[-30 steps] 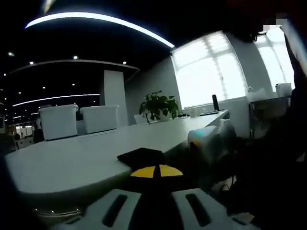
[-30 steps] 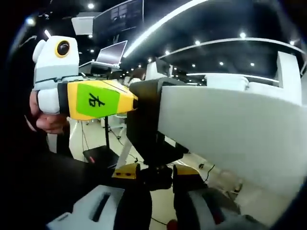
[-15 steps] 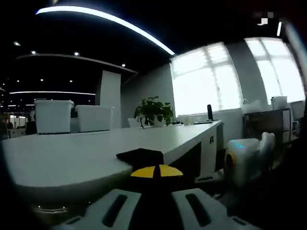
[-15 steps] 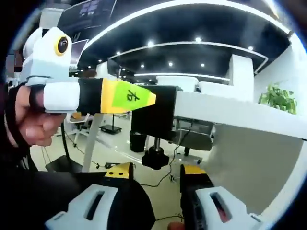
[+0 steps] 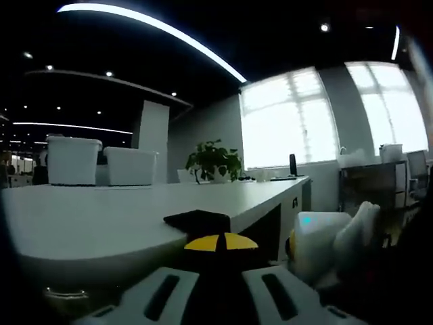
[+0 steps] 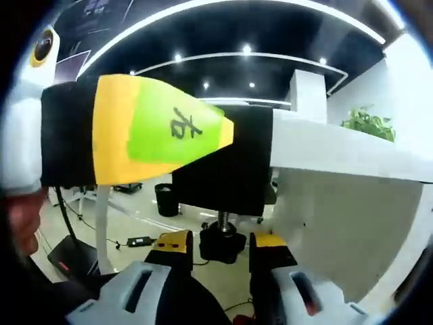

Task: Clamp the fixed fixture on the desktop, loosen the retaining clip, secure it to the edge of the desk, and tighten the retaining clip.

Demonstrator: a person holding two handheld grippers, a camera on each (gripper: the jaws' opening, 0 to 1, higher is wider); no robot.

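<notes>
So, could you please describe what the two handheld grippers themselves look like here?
The left gripper has a black body with a yellow nose bearing a green patch and a dark handwritten character, plus a white rear housing. The right gripper has white jaws with dark oval slots and yellow-and-black tips; the left gripper's own jaws look the same.

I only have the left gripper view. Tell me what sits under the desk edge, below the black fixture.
Observer: A screw hangs down from the fixture and ends in a black knob.
Operator: Report where the right gripper is.
Observer: The right gripper is below the desk, its jaws open on either side of that knob.
Operator: Describe my left gripper from that side.
Observer: The left gripper has its yellow tip at the fixture's upper part, level with the desk top.
</notes>
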